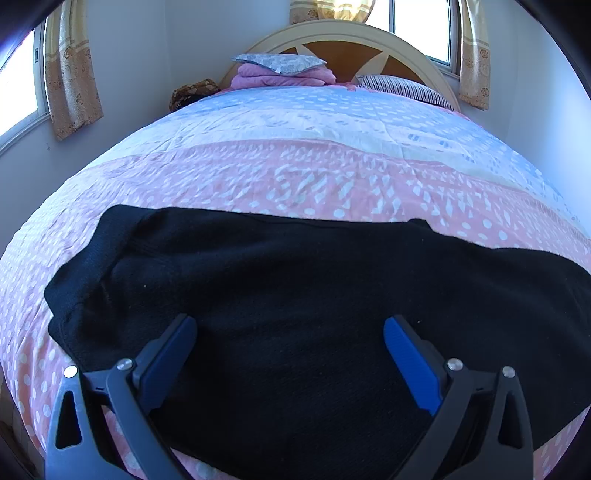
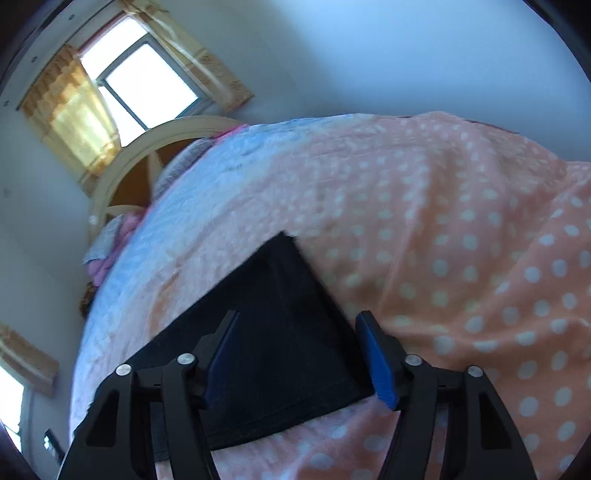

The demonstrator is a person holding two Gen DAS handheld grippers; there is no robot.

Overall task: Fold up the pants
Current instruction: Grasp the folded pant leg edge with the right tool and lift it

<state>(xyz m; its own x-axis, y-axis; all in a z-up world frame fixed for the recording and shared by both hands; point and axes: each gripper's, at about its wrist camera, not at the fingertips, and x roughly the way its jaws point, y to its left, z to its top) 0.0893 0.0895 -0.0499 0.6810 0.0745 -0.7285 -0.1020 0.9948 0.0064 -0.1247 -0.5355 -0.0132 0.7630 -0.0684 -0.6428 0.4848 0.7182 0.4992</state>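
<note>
Pants point(image 1: 295, 302) take up most of the lower half in the left wrist view: black, kind of fuzzy knit-looking fabric, laid out flat across the bedspread point(image 1: 295, 173) in one wide band from about 9 o'clock over to 3 o'clock. Far edge is pretty straight, and at the 9 o'clock end the cloth bunches into a few soft folds with a rounded corner. Left gripper point(image 1: 290, 325) hangs over the near part of them with its blue pads spread wide apart, nothing pinched between them. Can't tell if the tips actually touch the fabric. Bedspread is pink with white dots and dashes, turning pale blue toward 12 o'clock, where there's a curved headboard point(image 1: 332, 33), a stack of pink folded stuff with a grey cushion point(image 1: 279, 62) on top, and a striped pillow point(image 1: 402, 88) around 1 o'clock.

Right wrist view is tilted and a bit blurry. Here you get one end of the pants point(image 2: 273, 332): a flat black panel with a sharp corner pointing to 12 o'clock and a stitched hem running along the bottom edge toward 7 o'clock. Looks neatly doubled over, smooth, no wrinkles. Right gripper point(image 2: 299, 321) sits above that end, jaws parted, nothing gripped. Dotted pink bedspread fills 1 to 5 o'clock, window point(image 2: 147, 74) with yellow curtains at 10 o'clock.
</note>
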